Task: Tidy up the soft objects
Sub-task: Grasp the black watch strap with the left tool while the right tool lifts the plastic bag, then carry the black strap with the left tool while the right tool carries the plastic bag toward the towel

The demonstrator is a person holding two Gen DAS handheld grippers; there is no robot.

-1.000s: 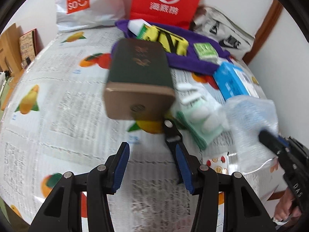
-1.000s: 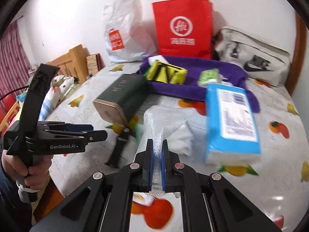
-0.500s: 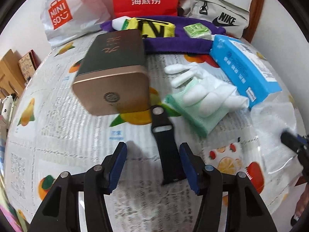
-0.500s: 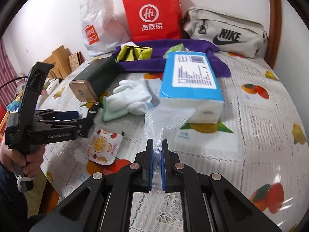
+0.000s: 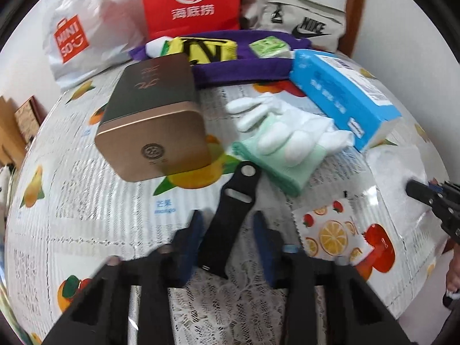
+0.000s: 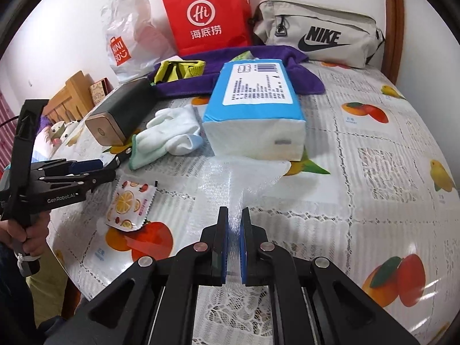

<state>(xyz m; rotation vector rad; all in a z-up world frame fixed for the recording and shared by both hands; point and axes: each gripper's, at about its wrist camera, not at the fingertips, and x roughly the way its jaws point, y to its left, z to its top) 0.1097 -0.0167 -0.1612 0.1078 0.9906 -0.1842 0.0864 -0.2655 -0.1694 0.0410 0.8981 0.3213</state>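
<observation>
My left gripper [image 5: 228, 225] is open, its blue pads on either side of a black strap [image 5: 230, 215] that lies on the fruit-print tablecloth; it also shows in the right wrist view [image 6: 95, 169]. My right gripper [image 6: 232, 221] has its pads slightly apart around a clear plastic sheet [image 6: 244, 172] that rests on the table; the sheet also shows in the left wrist view [image 5: 394, 166]. White gloves [image 5: 281, 132] lie on a green cloth [image 5: 276, 166]. A fruit-print sachet [image 5: 330, 230] lies near the front edge.
A dark box with a gold end [image 5: 152, 120], a blue tissue pack [image 5: 342, 95], a purple towel [image 5: 244, 60] with yellow and green items, a red bag [image 5: 189, 3], a white Miniso bag [image 5: 72, 37] and a grey Nike bag [image 6: 316, 34] stand behind.
My left gripper has moved forward so its pads now flank the black strap. My right gripper has lowered the plastic sheet to the table and its pads have parted slightly.
</observation>
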